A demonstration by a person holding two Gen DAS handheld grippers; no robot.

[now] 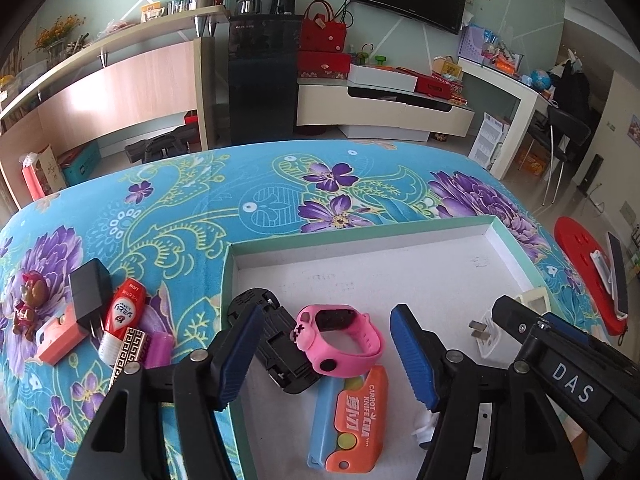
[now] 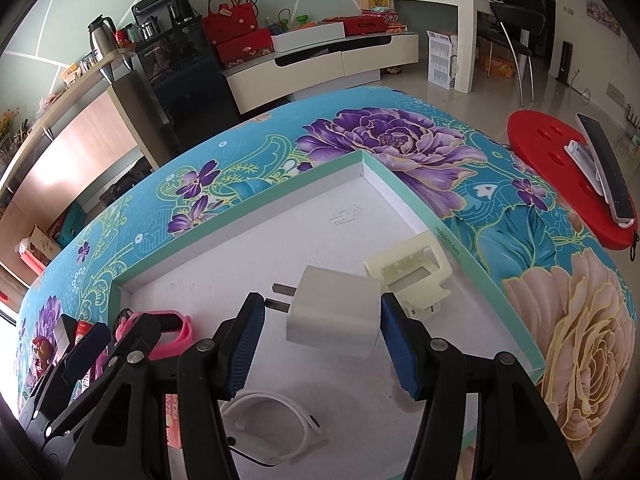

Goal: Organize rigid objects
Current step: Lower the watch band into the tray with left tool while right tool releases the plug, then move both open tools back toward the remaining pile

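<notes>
Left gripper point(image 1: 326, 350) open, jaws wide apart over pink watch point(image 1: 340, 338), not touching it. Watch lies in white box point(image 1: 516, 252) on black part point(image 1: 280, 356), beside orange knife point(image 1: 356, 420). Right gripper point(image 2: 324, 344) open around white plug point(image 2: 334, 308); squeeze unclear.

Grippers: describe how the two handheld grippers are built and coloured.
Both the left gripper and right gripper have black plastic linkage arms with silver rivets and blue ribbed finger pads. The right gripper's body bears white letters "DAS".
</notes>
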